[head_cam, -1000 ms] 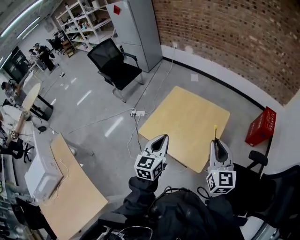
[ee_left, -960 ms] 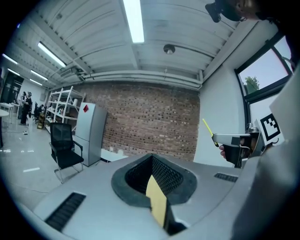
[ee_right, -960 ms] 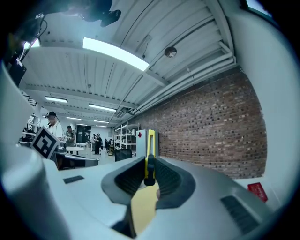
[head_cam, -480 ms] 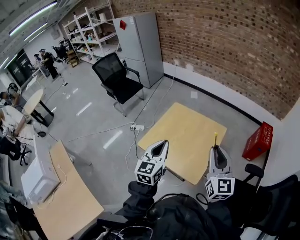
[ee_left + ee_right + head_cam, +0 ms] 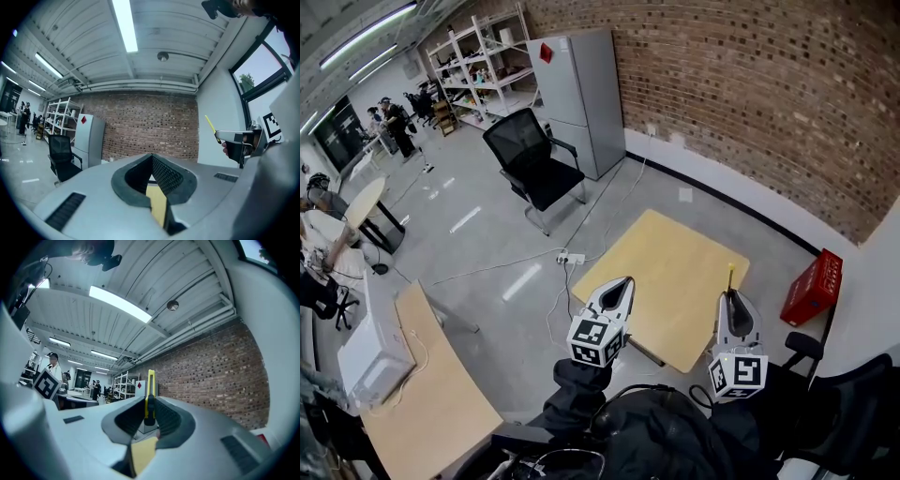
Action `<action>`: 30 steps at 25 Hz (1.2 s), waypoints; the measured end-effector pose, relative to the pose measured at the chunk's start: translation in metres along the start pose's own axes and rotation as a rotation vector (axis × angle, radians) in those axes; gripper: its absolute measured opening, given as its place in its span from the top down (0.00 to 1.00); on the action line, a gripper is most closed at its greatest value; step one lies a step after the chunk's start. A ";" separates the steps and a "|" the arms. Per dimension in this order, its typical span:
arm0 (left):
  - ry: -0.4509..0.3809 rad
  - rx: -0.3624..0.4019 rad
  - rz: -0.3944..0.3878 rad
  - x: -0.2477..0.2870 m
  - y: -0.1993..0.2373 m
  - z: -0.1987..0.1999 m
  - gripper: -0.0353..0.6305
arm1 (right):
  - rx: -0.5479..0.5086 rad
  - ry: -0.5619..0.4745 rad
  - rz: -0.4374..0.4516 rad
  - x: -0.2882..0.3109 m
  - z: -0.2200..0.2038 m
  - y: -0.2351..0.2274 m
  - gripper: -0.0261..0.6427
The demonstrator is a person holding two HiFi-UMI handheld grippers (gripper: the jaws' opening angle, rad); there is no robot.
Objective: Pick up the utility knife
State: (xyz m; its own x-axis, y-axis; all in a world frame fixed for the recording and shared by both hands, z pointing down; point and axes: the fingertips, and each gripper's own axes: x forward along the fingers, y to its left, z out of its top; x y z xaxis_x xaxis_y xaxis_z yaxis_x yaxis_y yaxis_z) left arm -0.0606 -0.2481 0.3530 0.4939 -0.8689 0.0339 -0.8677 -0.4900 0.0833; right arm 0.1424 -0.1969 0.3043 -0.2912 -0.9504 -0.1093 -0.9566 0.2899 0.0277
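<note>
The utility knife (image 5: 730,278) is a slim yellow and black tool. It sticks forward out of my right gripper (image 5: 729,298), which is shut on it and held in the air over the near edge of a wooden table (image 5: 661,267). In the right gripper view the knife (image 5: 150,397) stands upright between the jaws. My left gripper (image 5: 623,283) is shut with nothing in it, level with the right one and to its left. From the left gripper view, the right gripper (image 5: 239,139) shows at the right with the knife (image 5: 209,124) pointing up out of it.
A red crate (image 5: 811,289) stands on the floor right of the table. A black office chair (image 5: 532,155) and a grey cabinet (image 5: 578,89) stand further back by the brick wall. A power strip (image 5: 572,258) with cables lies left of the table. Another wooden desk (image 5: 431,389) is at the near left.
The head view has tipped up a little, showing more of the brick wall and the cabinet. Both grippers hold nearly the same places, with the knife still in the right one.
</note>
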 end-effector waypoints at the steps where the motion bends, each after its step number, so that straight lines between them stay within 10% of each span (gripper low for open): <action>1: -0.001 -0.001 -0.001 0.000 0.000 0.001 0.94 | 0.000 0.000 0.000 0.000 0.000 0.001 0.86; 30: 0.005 -0.014 -0.013 0.003 0.001 -0.004 0.94 | -0.004 0.019 0.018 0.008 -0.009 0.013 0.86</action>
State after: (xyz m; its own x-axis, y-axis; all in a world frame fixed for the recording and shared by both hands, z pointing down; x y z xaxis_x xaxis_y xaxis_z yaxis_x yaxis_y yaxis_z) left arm -0.0596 -0.2504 0.3568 0.5058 -0.8618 0.0378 -0.8602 -0.5005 0.0982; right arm 0.1276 -0.2021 0.3127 -0.3080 -0.9471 -0.0899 -0.9514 0.3062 0.0335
